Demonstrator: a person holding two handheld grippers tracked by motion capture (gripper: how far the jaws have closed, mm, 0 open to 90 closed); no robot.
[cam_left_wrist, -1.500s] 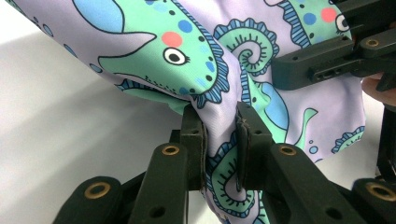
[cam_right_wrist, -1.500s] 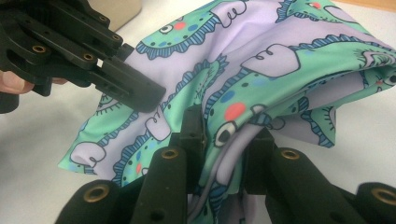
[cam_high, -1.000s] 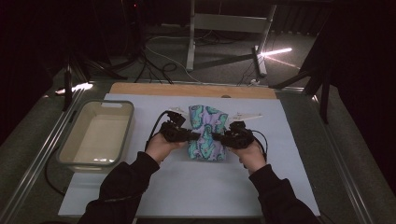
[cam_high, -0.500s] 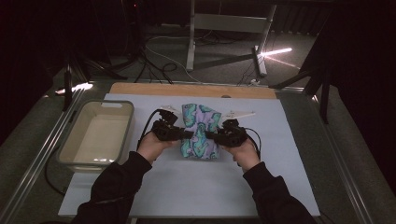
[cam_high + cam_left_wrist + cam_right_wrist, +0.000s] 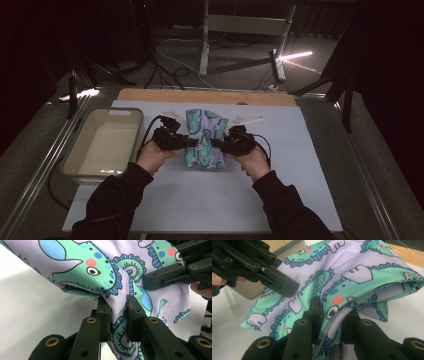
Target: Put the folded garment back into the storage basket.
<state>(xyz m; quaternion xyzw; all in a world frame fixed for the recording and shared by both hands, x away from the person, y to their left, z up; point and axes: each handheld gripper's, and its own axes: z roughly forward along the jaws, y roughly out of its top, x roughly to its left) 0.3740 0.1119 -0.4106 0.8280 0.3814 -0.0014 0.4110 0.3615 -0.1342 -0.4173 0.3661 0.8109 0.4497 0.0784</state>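
**Printed cloth gathered between two tongs on the white table**

Both hands have shifted slightly forward and inward since a second ago, and the cloth (image 5: 204, 139) now stands more bunched between them. It sits at the middle of the white sheet (image 5: 300, 165) covering the table, a light wooden strip (image 5: 205, 96) showing along the far edge. To the left, well apart from the cloth, a pale plastic tub (image 5: 102, 144) rests on the sheet. Beyond the table the room is dark, with cables on the floor, a metal stand (image 5: 205, 40) and a bright strip light (image 5: 295, 55) at the far right.

From above, the left tongs (image 5: 187, 142) and right tongs (image 5: 214, 143) meet the cloth from opposite sides, but how their jaws stand is too small to read there. The left gripper view settles it: the left tongs (image 5: 117, 312) are pinching a fold of the fabric, lilac with green sea creatures, and the other tool's black arm crosses the upper right. In the right gripper view, the right tongs (image 5: 333, 312) likewise clamp a gathered fold, the cloth's far edge lifted off the sheet, with a corner of the tub behind the opposite tool.
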